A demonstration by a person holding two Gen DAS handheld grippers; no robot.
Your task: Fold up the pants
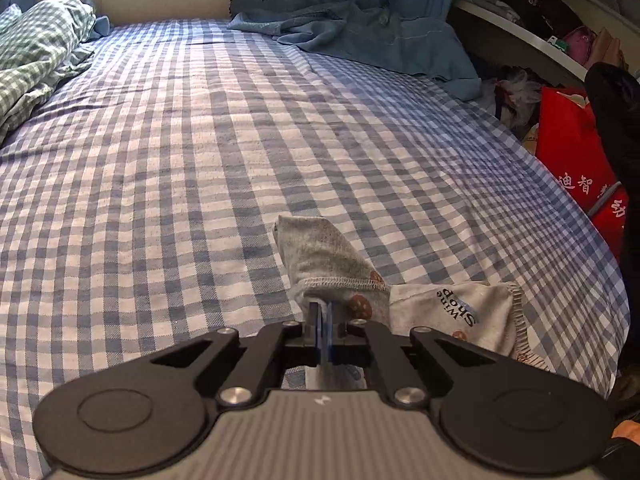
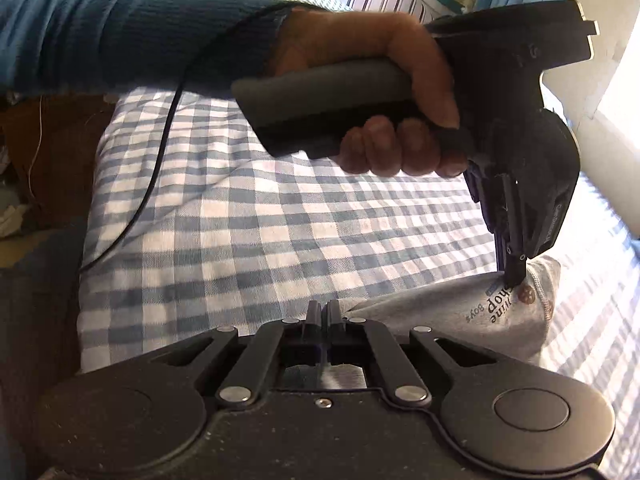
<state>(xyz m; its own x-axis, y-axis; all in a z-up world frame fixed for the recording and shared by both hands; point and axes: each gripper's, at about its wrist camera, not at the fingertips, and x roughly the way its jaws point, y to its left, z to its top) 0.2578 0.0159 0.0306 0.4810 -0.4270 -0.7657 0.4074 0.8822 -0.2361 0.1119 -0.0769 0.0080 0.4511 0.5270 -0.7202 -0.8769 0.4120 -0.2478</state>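
Small grey pants with cookie prints and a "Wine Shop" print lie bunched on the checked bed sheet near its front right edge. My left gripper is shut on a stitched hem of the pants and holds a fold of them up. The right wrist view shows that gripper from the side, pinching the pants from above. My right gripper has its jaws together just left of the pants' edge; whether it pinches cloth is hidden.
A green checked blanket lies at the far left of the bed and a blue garment at the far end. A red bag and shelves stand beyond the right edge. My left hand and cable hang over the sheet.
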